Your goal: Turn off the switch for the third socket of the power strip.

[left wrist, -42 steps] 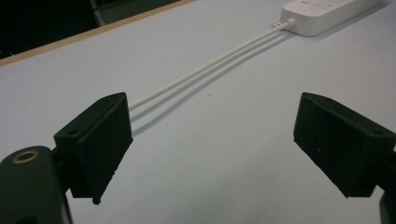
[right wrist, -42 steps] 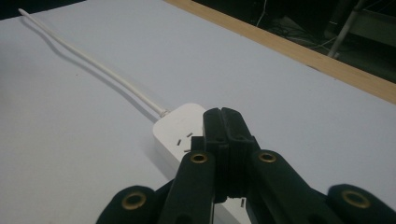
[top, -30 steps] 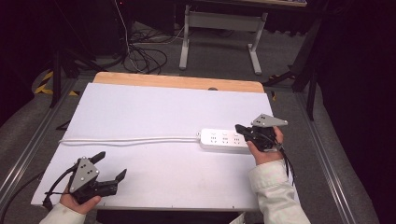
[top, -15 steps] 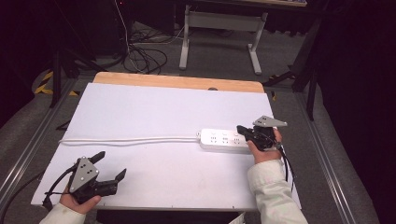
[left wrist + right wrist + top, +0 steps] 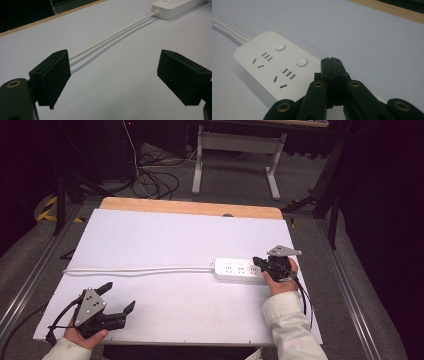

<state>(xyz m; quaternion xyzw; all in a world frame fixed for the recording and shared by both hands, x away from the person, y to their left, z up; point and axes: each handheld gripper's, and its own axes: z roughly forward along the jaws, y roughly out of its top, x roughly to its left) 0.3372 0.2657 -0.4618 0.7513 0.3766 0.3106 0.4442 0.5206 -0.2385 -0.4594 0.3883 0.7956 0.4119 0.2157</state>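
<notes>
1. We see the white plastic power strip lying toward the right side of the white tabletop, its white cord running left.
2. Our right tool, jaws pressed together, sits over the strip's near end; we judge a button press is in hand.
3. Our left tool is spread wide, well apart from the strip.
4. Next calls for a straight downward push.
</notes>
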